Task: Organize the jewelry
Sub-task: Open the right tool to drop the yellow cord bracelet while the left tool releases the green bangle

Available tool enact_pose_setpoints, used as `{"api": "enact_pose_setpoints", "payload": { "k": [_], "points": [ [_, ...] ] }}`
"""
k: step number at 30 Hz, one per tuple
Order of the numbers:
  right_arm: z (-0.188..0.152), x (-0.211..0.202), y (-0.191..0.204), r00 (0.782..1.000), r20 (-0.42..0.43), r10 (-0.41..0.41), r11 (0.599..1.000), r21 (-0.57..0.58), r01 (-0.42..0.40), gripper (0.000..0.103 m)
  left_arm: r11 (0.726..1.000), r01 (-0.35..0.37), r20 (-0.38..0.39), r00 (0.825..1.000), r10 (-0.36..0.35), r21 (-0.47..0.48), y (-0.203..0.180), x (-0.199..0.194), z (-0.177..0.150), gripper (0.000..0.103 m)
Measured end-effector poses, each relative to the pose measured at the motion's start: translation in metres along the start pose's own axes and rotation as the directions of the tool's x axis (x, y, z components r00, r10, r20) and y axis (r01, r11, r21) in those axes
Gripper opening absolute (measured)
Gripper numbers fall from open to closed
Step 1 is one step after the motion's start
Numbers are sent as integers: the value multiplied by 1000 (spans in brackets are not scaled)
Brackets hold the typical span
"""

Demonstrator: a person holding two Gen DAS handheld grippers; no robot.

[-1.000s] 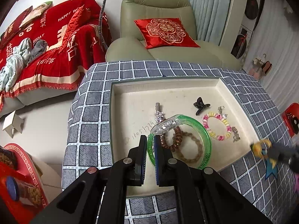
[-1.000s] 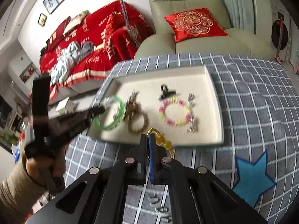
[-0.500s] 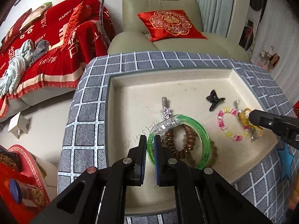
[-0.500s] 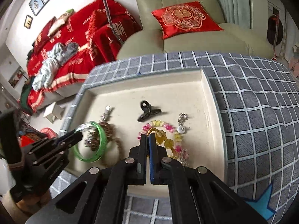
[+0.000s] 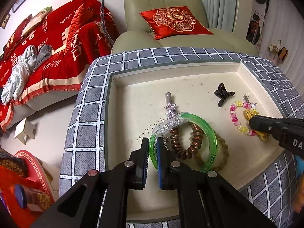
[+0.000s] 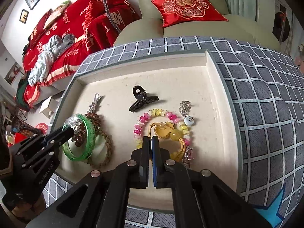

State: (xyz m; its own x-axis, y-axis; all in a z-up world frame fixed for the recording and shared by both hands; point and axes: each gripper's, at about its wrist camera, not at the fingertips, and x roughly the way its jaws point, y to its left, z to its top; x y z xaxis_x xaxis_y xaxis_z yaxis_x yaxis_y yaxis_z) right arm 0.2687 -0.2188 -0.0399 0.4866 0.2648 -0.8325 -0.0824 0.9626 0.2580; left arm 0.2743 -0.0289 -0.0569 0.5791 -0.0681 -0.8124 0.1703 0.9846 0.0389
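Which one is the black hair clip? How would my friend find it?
Look in the cream tray on the grey checked cloth. Toward its far side, just beyond the pink and yellow bead bracelet, lies the black claw clip. It is the only black piece there, glossy, with toothed wings, touching nothing else.

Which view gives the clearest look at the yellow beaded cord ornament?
The right wrist view: the yellow beaded cord ornament lies in full just beyond the right gripper, across the pink-and-yellow bead bracelet. In the left wrist view only a small part of it shows beside the gripper tip.
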Motion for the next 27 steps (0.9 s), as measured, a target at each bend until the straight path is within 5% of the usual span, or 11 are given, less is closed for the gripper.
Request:
{"api": "enact_pose_setpoints", "payload": {
  "k": [2,4,5,27],
  "points": [
    [0,-6,1,1000,11,16,1000,6,-16,13,1000,-1,5,1000,1,-7,1,-2,1,24],
    [-1,-12,2,999,27,19,1000,3,-19,58,1000,-5,11,1000,5,-9,1,-3,2,24],
    [-1,-15,4,999,39,18,1000,-1,-18,66,1000,-8,13,1000,8,-7,0,-4,2,24],
    [-1,-40,9,996,85,-33,999,-26,35,81,1000,-1,62,998,2,-11,3,-23,3,25]
  ]
}}
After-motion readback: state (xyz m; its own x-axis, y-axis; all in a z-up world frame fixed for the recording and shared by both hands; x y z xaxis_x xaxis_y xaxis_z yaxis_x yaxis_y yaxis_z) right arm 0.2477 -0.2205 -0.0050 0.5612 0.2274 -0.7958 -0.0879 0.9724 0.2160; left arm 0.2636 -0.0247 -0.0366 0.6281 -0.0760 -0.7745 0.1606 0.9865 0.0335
